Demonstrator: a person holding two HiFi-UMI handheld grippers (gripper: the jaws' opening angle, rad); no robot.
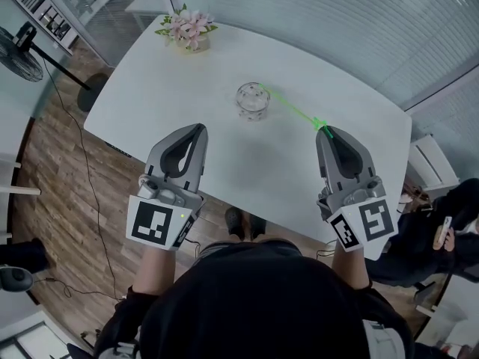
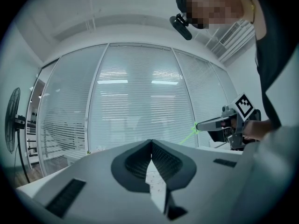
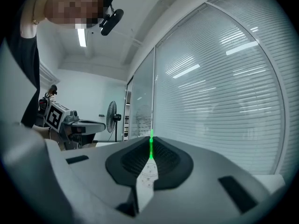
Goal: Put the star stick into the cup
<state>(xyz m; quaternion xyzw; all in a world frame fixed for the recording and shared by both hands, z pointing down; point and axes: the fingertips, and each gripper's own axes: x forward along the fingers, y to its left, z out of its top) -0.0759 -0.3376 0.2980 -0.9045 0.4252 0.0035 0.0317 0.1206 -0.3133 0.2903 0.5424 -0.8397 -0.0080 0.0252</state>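
the right claw (image 1: 327, 132) is pinched tight on the star stick (image 1: 293, 109), and its own view shows the thin green shaft (image 3: 151, 146) standing straight out of the seam between the closed jaws. the star end appears to sit just beyond the claw tips, so the plain end leads. seen from the head camera, the stick's long axis runs forward and to the person's left, low over the white desk (image 1: 224, 155), from the claw straight toward the glass cup (image 1: 253, 101). its far tip lies at the cup's rim on the side away from the person; whether it is already inside the mouth or only over it cannot be told. the cup stands upright, ahead of both claws and between them side to side, clear of each. the left claw (image 1: 199, 128) hangs over the near desk edge with its jaws together on nothing, and its view shows only the bare seam (image 2: 151, 143). since the stick already points at the cup, the coming move likely turns on tilt, not on reach: lift the held end so the lead tip dips into the glass, then let go.
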